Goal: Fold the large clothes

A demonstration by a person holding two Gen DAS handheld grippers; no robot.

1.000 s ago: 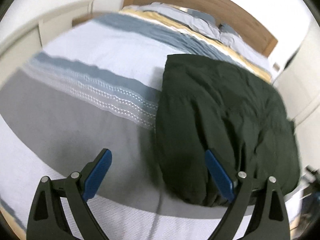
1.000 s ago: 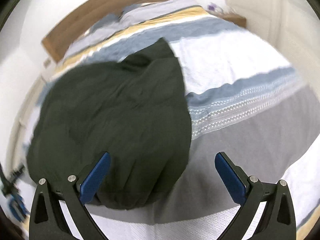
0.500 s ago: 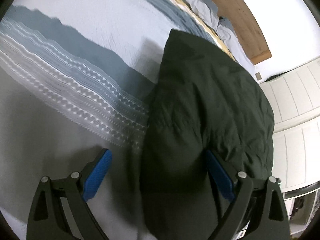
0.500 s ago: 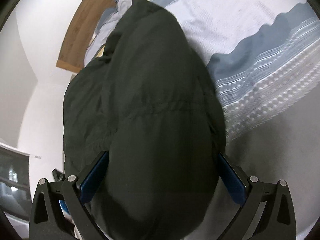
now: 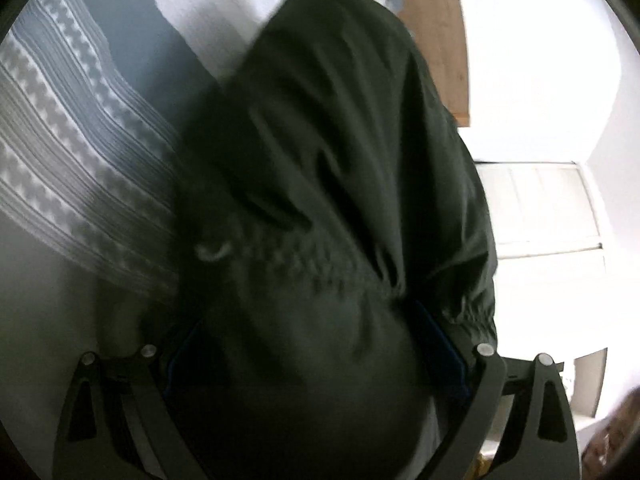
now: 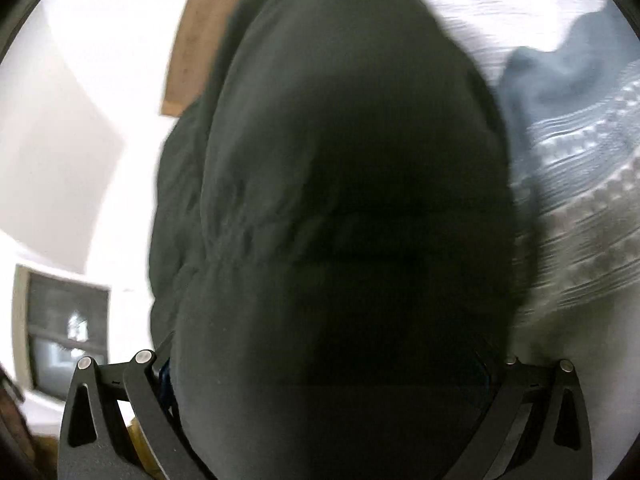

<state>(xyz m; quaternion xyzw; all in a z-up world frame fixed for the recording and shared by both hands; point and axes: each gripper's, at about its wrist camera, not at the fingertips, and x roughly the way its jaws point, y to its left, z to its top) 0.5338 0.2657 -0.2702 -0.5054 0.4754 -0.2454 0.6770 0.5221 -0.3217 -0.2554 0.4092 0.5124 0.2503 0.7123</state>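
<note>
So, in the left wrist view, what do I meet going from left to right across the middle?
Striped bedcover → dark green garment → white cabinet doors.

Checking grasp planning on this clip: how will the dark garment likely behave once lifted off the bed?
The garment looks floppy: it creases and bulges between the left tool fingers. It will probably sag and drape when lifted. A gathered elastic hem suggests thin, light fabric that may slip.
</note>
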